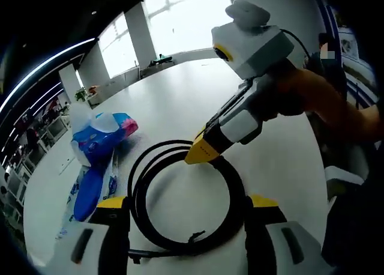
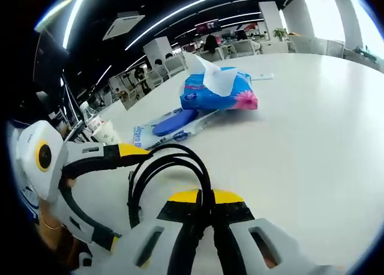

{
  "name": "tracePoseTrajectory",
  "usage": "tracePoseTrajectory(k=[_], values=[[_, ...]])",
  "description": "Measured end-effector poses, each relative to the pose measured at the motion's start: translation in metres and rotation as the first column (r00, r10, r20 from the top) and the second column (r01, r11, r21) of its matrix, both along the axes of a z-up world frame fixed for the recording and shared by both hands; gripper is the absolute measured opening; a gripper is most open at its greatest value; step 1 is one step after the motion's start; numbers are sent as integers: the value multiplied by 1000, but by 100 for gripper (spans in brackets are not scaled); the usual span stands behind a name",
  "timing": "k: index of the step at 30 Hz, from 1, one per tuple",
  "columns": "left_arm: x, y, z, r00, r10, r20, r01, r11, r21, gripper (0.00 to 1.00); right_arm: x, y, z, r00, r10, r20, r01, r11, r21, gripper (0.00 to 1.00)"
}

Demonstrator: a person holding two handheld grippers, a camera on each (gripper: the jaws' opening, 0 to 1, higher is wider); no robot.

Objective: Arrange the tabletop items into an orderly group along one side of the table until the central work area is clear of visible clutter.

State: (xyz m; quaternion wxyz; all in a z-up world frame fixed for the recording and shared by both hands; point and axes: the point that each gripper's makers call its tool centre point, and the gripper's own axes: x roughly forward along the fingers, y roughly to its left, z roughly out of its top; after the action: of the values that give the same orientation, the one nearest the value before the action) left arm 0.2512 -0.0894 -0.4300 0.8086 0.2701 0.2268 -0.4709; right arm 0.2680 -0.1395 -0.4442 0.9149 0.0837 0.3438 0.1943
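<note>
A black coiled cable (image 1: 239, 194) lies on the white table (image 1: 180, 89). My left gripper (image 1: 187, 203) is open, its two yellow-tipped jaws standing wide on either side of the coil. My right gripper (image 1: 201, 150) reaches in from the right and is shut on the far side of the coil. In the right gripper view the cable (image 2: 201, 167) runs down between my right gripper's (image 2: 201, 197) closed jaws, and my left gripper (image 2: 123, 197) reaches in from the left around the loop.
A blue tissue pack (image 1: 102, 137) (image 2: 219, 92) and a clear packet with a blue oval item (image 1: 90, 191) (image 2: 174, 123) lie beyond the coil. A paper cup (image 2: 108, 132) stands near the table edge. A person's orange-sleeved arm (image 1: 324, 95) holds the right gripper.
</note>
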Motion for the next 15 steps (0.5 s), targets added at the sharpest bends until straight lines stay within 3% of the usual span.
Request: tracePoseTrajectory(k=[9, 15], values=[[-1, 0, -3, 1000, 2, -30, -2, 1000, -6, 78, -2, 0, -3, 1000, 9, 17, -8, 997, -82, 4], [0, 0, -4, 999, -2, -40, 1, 1000, -17, 78, -2, -1, -4, 1000, 11, 12, -10, 996, -89, 5]])
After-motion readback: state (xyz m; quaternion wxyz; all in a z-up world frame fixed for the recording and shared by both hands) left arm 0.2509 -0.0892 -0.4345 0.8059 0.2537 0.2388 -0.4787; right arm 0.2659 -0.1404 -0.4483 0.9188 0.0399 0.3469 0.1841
